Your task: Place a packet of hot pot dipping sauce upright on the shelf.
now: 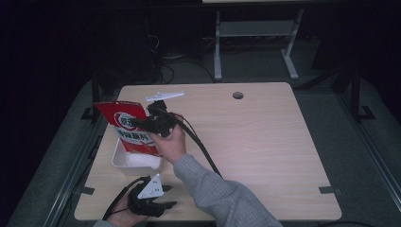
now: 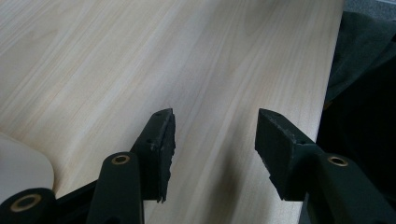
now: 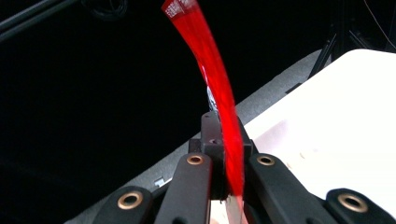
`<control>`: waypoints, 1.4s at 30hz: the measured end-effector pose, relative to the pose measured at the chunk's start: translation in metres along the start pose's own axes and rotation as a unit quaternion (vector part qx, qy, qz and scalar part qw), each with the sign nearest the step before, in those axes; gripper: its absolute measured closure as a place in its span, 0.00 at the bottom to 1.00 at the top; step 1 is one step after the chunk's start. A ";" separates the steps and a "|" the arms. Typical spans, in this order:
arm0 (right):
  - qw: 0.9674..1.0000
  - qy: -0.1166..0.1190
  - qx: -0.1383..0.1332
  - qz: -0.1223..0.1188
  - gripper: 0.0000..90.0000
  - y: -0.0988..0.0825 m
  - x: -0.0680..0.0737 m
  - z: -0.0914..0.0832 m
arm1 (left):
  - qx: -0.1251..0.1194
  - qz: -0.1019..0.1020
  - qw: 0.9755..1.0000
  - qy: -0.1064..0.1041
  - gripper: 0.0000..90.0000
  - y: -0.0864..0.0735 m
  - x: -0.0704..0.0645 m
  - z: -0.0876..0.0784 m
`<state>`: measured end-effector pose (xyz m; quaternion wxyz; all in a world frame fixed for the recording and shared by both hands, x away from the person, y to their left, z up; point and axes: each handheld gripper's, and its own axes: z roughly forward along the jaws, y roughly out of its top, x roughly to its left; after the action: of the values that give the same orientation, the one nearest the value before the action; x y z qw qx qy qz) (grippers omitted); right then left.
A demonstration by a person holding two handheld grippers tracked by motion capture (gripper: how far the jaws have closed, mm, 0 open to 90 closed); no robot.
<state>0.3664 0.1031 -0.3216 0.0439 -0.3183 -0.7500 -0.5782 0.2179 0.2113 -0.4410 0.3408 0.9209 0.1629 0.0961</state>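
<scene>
A red bag with white print (image 1: 126,124) hangs over the white tray (image 1: 124,160) at the table's left side. My right gripper (image 1: 150,124) is shut on the bag's right edge and holds it up. In the right gripper view the red bag (image 3: 212,70) curves upward, thin and edge-on, from between my closed jaws (image 3: 227,179). My left gripper (image 1: 161,204) rests low near the table's front edge, below the tray. In the left gripper view my left gripper (image 2: 215,144) is open, with bare wood between its pads.
The wooden table (image 1: 255,142) has a round cable hole (image 1: 238,95) near its back edge. A cable (image 1: 201,146) trails from my right gripper across the table. A white desk frame (image 1: 255,33) stands behind the table on the dark floor.
</scene>
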 end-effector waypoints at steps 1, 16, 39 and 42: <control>1.000 -0.001 -0.003 0.000 0.99 -0.001 0.000 0.001 | 0.001 0.002 1.000 -0.002 0.52 0.000 0.000 0.001; 0.999 0.009 -0.022 0.024 0.99 -0.030 -0.014 0.015 | 0.000 0.003 1.000 -0.006 0.51 -0.002 0.000 0.002; 0.996 -0.052 -0.006 -0.072 1.00 -0.032 0.001 0.013 | -0.004 0.012 1.000 -0.003 0.50 -0.001 0.000 -0.001; 0.996 -0.057 -0.014 -0.073 1.00 -0.035 0.003 0.017 | 0.000 0.015 1.000 -0.005 0.50 -0.001 -0.001 -0.001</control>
<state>0.3512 0.1155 -0.3550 -0.0462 -0.2960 -0.7641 -0.5713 0.2166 0.2119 -0.4413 0.3399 0.9238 0.1473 0.0969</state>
